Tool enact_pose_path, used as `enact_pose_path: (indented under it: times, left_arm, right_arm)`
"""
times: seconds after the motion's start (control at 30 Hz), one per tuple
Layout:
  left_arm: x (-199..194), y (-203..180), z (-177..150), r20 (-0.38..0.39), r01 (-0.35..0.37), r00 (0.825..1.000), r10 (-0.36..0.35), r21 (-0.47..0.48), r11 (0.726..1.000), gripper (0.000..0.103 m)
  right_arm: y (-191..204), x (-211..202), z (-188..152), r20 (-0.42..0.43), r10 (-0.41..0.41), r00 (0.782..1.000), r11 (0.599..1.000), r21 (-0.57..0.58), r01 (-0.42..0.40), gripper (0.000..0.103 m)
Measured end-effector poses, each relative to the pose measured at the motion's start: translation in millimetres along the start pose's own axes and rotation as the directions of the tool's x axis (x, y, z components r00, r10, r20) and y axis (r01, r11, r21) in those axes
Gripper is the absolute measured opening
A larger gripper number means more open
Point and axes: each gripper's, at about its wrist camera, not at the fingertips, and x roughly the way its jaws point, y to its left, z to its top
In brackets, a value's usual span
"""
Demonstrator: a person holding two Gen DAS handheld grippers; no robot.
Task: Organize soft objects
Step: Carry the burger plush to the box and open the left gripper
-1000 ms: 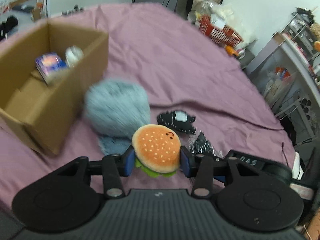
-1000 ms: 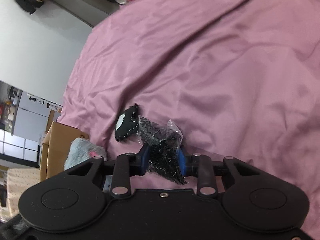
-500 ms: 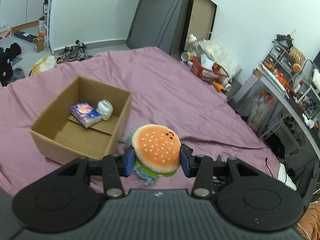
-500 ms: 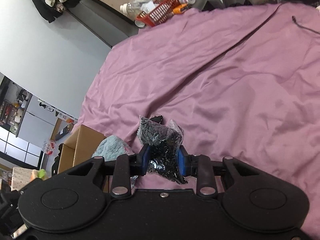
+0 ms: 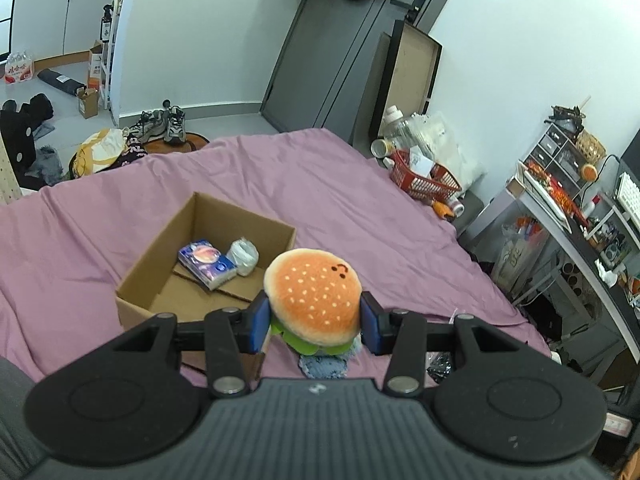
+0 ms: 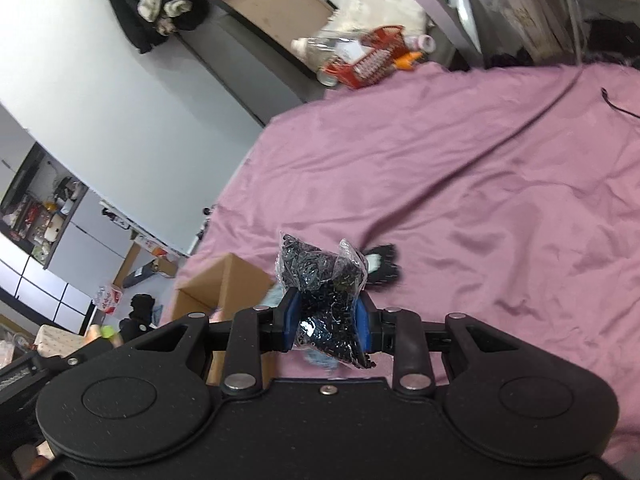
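My left gripper [image 5: 314, 326] is shut on a burger plush [image 5: 314, 294] and holds it high above the purple bed, just right of an open cardboard box [image 5: 160, 280]. The box holds a blue tissue pack [image 5: 206, 264] and a white wrapped bundle [image 5: 243, 257]. A grey-blue fluffy thing [image 5: 324, 366] lies under the plush. My right gripper [image 6: 326, 326] is shut on a clear bag of black beads [image 6: 320, 280], lifted over the bed. A black and white soft item [image 6: 380, 266] lies on the sheet beyond it. The box also shows in the right wrist view [image 6: 224, 280].
The purple sheet [image 5: 340, 208] covers the bed. A red basket [image 5: 424, 180] and bottles stand past its far edge. A desk with shelves [image 5: 560, 216] runs along the right. Shoes [image 5: 164, 124] and bags lie on the floor at left.
Both grippers have risen well above the bed with their loads. The left view now looks down into the box from higher up; the black and white item has fallen behind the right gripper's bag.
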Motion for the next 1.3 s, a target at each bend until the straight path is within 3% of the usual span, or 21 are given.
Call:
enact_pose_path:
  times: [0.43, 0.9, 1.3]
  left_arm:
    - [6, 52, 24, 0.009, 0.014, 1.000, -0.013, -0.053, 0.999, 0.045]
    - [47, 121, 46, -0.057, -0.003, 0.998, -0.006, -0.159, 0.987, 0.045]
    - [95, 138, 50, -0.142, -0.018, 0.990, -0.008, -0.183, 0.983, 0.046]
  right_arm:
    - [74, 12, -10, -0.003, 0.017, 1.000, 0.996, -0.087, -0.017, 0.029]
    - [147, 55, -29, -0.068, 0.020, 0.997, 0.988, -0.154, -0.031, 0.029]
    - [165, 102, -28, -0.135, -0.025, 0.991, 0.987, -0.159, 0.003, 0.029]
